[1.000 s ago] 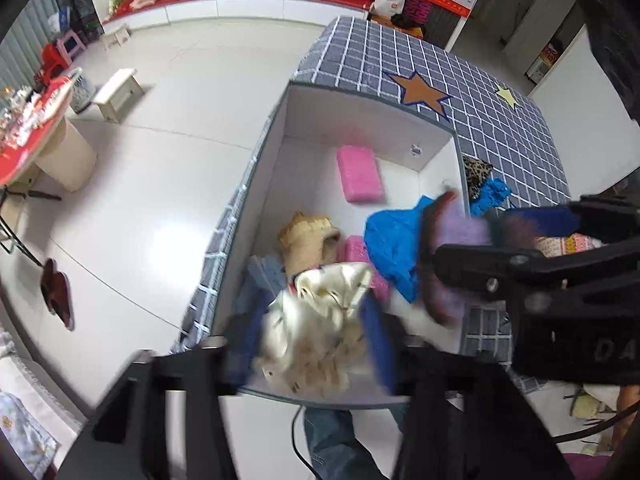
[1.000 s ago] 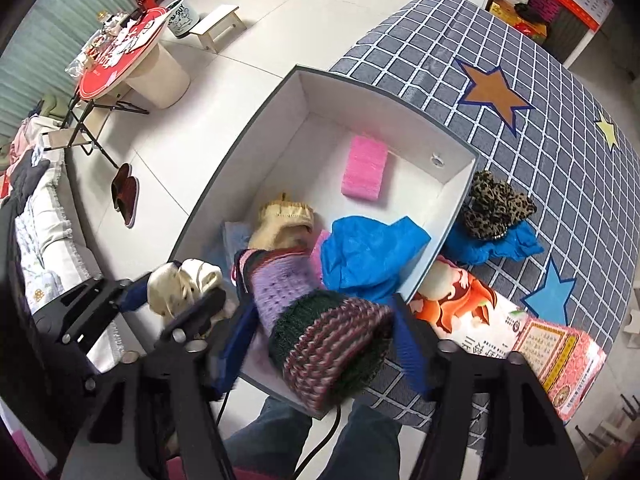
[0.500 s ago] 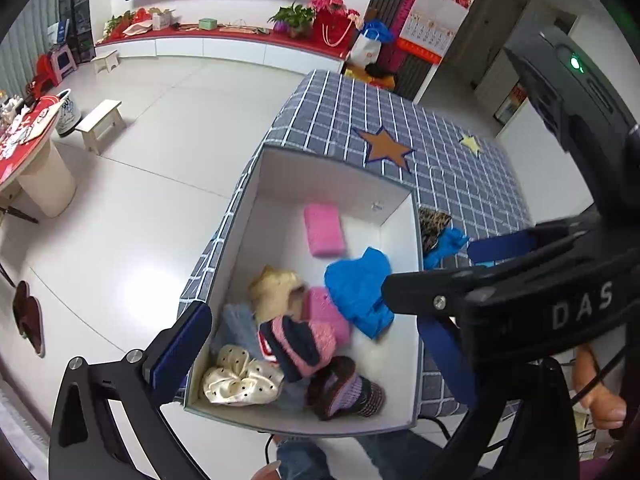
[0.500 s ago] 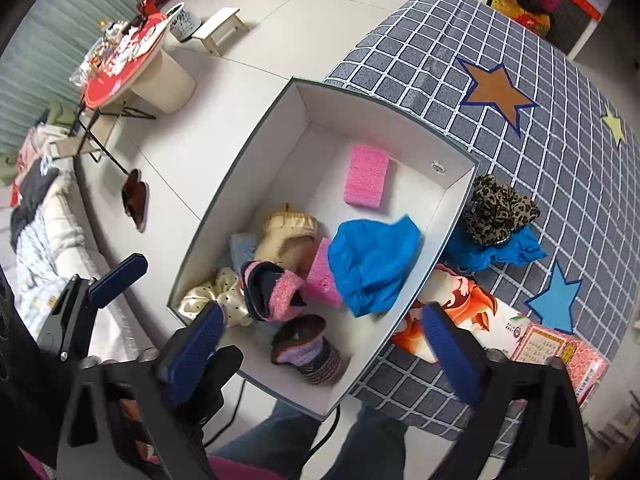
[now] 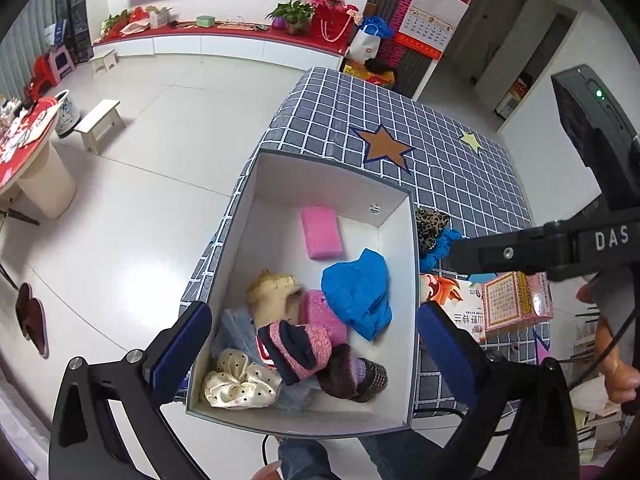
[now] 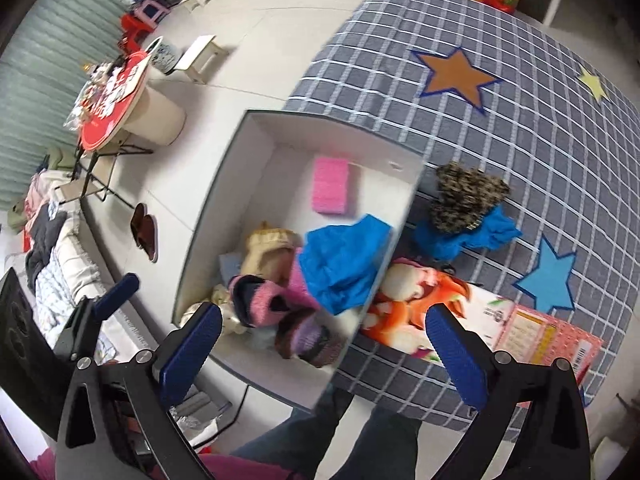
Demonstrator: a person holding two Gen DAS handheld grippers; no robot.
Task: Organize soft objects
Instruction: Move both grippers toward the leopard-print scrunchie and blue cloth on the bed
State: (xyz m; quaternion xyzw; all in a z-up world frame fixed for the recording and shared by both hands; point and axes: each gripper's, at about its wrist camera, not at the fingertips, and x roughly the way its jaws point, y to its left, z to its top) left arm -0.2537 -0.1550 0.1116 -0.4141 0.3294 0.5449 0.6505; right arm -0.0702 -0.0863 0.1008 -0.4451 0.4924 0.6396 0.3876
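A: Why did both tools hang over the box (image 5: 412,280) with nothing in them?

B: The left gripper (image 5: 312,340) and the right gripper (image 6: 324,340) had just been opening, and by then the jaws of each stood wide apart and bare. The soft things lay loose in the box, at its near end: the cream dotted scrunchie (image 5: 240,380), a pink and navy sock (image 5: 296,344), and a dark striped knit piece (image 5: 352,372) just beside it. That looked like a drop completed, with the tools pulled up clear of the pile.

A: And farther in?

B: A tan knit item (image 5: 272,292), a blue cloth (image 5: 356,292) against the right wall, and a pink sponge (image 5: 322,232) lying alone near the far wall. All were piled rather than arranged, probably because soft things simply settle where they fall.

A: What was left outside?

B: On the checked tablecloth (image 6: 520,120), just beyond the box's right wall, a leopard-print piece (image 6: 468,196) rested on a second blue cloth (image 6: 468,236). Judging by the task, those would be next. A printed carton (image 6: 480,320) lay nearer the person.

A: Anything unclear?

B: The right wrist view was smeared, so the near pile blurred together there. A grey-blue fabric (image 5: 236,328) sat mostly buried under the socks. In the left view the box wall cut off most of the leopard piece, and the right tool's body blocked part of the table.
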